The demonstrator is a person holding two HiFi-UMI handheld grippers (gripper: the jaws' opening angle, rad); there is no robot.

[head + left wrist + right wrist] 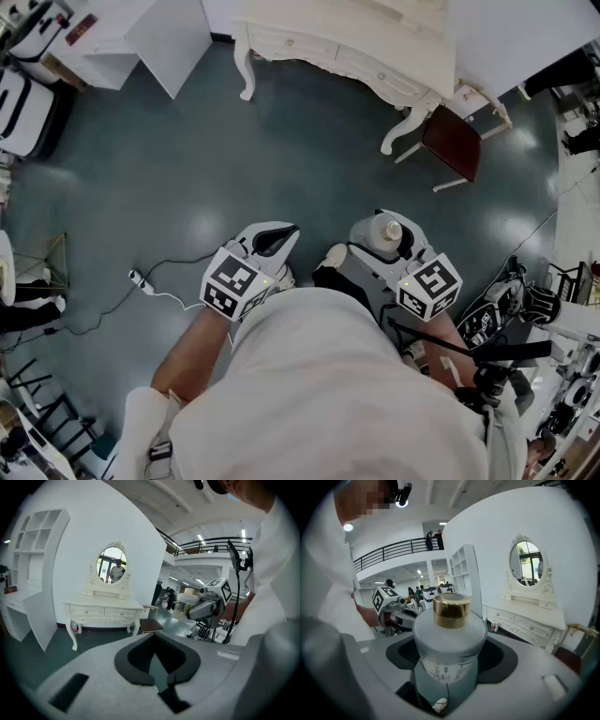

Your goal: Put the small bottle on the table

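My right gripper [386, 246] is shut on a small frosted bottle [382, 236] with a gold cap [451, 610]. In the right gripper view the bottle [449, 644] stands upright between the dark pads [407, 652] and fills the right gripper [450, 641]. My left gripper [284, 236] is beside it, shut, with nothing in it; in its own view the left gripper [153, 637] has its jaws meeting. The white dressing table [347, 47] stands ahead across the floor, clear of both grippers. It also shows as the dressing table [103, 609] under an oval mirror [112, 564].
A dark-seated stool [452, 141] stands at the table's right end. A white shelf unit [141, 37] is at the far left. A cable [150, 286] lies on the grey-green floor [234, 159] left of me. Equipment and stands [525, 309] crowd the right side.
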